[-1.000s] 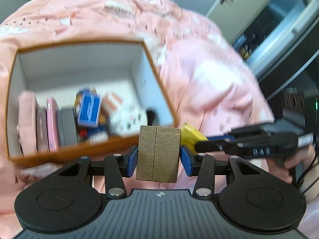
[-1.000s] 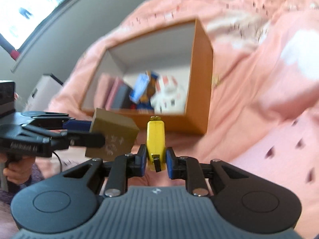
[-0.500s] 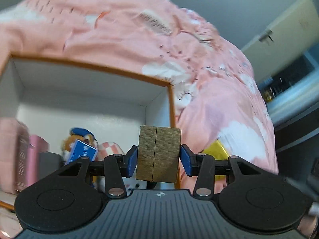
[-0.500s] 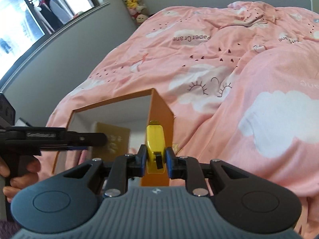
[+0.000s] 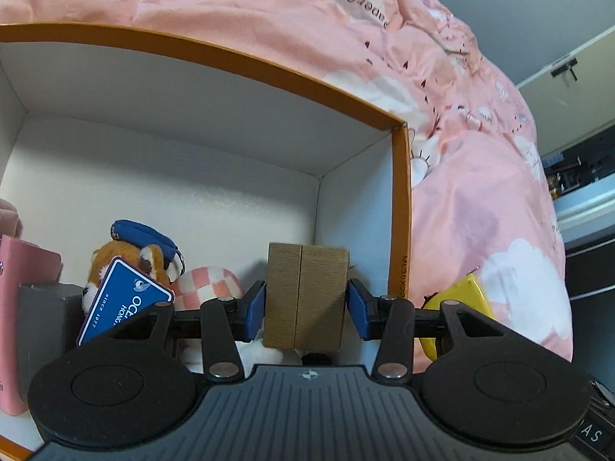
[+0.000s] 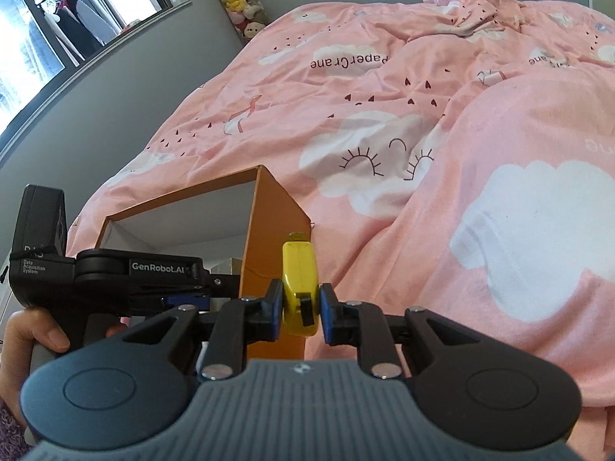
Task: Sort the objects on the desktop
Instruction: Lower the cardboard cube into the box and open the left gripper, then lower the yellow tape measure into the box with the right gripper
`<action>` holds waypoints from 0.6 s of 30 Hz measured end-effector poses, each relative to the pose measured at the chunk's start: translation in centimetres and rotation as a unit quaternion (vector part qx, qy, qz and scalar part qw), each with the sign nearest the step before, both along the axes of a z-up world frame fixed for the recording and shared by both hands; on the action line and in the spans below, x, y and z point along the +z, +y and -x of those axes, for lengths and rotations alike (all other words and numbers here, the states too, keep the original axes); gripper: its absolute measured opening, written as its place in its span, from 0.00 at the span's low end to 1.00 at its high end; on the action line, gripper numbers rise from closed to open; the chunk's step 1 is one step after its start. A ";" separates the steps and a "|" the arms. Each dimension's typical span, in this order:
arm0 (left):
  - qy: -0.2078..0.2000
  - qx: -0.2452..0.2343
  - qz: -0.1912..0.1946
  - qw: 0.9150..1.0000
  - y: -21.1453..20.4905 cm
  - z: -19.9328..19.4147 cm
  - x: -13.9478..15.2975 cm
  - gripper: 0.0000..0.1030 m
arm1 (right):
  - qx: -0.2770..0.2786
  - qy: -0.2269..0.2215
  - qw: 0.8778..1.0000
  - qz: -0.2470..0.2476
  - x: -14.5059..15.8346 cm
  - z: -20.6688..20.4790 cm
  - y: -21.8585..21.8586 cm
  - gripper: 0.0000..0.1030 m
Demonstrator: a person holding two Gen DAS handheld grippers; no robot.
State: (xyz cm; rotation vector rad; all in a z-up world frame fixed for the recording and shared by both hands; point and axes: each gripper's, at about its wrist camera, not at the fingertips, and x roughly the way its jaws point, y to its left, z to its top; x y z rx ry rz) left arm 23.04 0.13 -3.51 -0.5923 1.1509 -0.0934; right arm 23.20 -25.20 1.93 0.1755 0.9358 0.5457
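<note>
My left gripper (image 5: pixel 306 304) is shut on a gold-brown box (image 5: pixel 304 296) and holds it inside the orange box (image 5: pixel 399 207), near its right wall. The orange box has white inner walls and also shows in the right wrist view (image 6: pixel 269 238). My right gripper (image 6: pixel 299 305) is shut on a yellow tape measure (image 6: pixel 299 288), just outside the orange box's right wall. The tape measure also shows at the right of the left wrist view (image 5: pixel 465 299). The left gripper's body shows in the right wrist view (image 6: pixel 115 272), reaching into the box.
Inside the box lie a plush toy with a blue cap (image 5: pixel 134 253), a blue card (image 5: pixel 123 303), a pink-checked item (image 5: pixel 209 284), a grey block (image 5: pixel 38 330) and a pink case (image 5: pixel 19 307). A pink duvet (image 6: pixel 461 153) surrounds the box. Shelves (image 5: pixel 584 176) stand at right.
My left gripper has moved forward and down into the orange box with the gold-brown box. My right gripper has come closer to the box's right wall with the tape measure.
</note>
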 end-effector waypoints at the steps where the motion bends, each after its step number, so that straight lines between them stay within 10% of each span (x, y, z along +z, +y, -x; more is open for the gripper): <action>1: 0.003 -0.004 0.001 1.000 0.0 -0.2 -0.1 0.50 | 0.000 0.001 1.000 0.000 -0.1 -0.1 0.0 0.20; 18: 0.005 -0.051 0.025 0.998 1.3 0.0 -0.1 0.26 | 0.019 -0.027 0.999 -0.008 2.8 0.4 1.7 0.20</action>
